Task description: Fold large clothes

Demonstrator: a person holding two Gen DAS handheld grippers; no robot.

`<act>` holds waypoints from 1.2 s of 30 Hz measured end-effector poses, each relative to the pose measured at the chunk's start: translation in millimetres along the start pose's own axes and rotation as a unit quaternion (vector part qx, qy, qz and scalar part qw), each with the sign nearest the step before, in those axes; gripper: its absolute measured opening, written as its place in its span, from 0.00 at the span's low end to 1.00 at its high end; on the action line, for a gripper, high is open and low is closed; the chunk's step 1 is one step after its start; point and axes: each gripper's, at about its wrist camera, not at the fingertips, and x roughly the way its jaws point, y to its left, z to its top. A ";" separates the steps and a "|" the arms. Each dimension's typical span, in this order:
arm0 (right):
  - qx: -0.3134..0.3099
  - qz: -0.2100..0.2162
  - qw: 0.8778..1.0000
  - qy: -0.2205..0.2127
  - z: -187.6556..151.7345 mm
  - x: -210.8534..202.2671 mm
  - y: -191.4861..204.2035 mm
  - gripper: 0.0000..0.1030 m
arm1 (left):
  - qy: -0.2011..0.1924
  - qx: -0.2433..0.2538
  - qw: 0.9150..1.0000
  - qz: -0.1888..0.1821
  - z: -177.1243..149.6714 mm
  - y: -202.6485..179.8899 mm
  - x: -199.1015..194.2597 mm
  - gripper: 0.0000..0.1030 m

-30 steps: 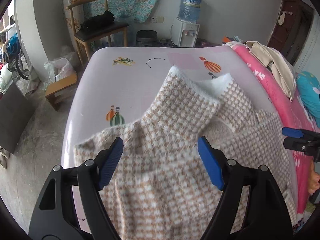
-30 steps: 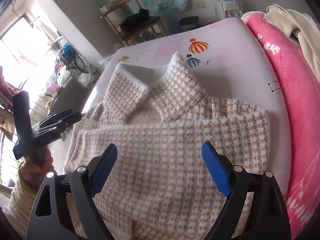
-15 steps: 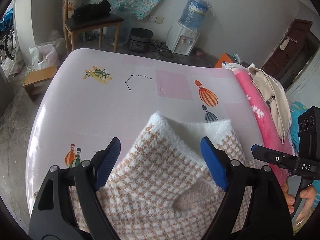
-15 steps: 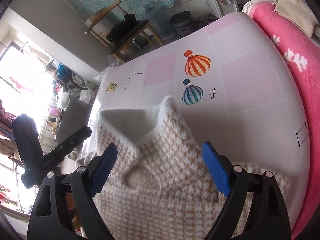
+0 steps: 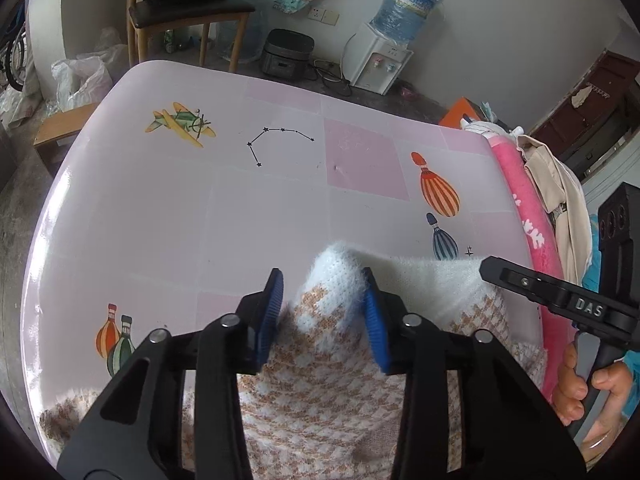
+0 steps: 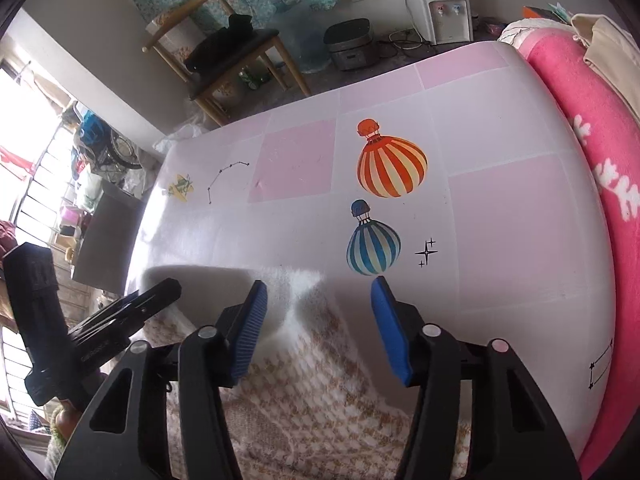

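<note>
Left wrist view: the left hand-held gripper [image 5: 322,304] tilts steeply down over the table [image 5: 168,216], its jaws closing around a raised collar point of the tan-and-white houndstooth sweater [image 5: 320,380]. The right blue pad presses into the fluffy white lining; the left pad sits just beside the fabric. The sweater lies flat at the near edge of the table, collar toward the printed balloons. At right, a person's hand [image 5: 580,384] grips the handle of the right hand-held gripper [image 5: 532,284].

Right wrist view: the right hand-held gripper [image 6: 320,320] also angles down, jaws closing with the other collar point [image 6: 304,304] between them, neither pad yet pressing it. The left hand-held gripper [image 6: 132,312] shows at left.
</note>
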 end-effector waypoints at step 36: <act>-0.206 0.080 0.972 -0.082 -133.8 -136.3 56.2 0.31 | -0.020 0.220 0.975 -0.017 -147.4 -9.4 -88.1 0.13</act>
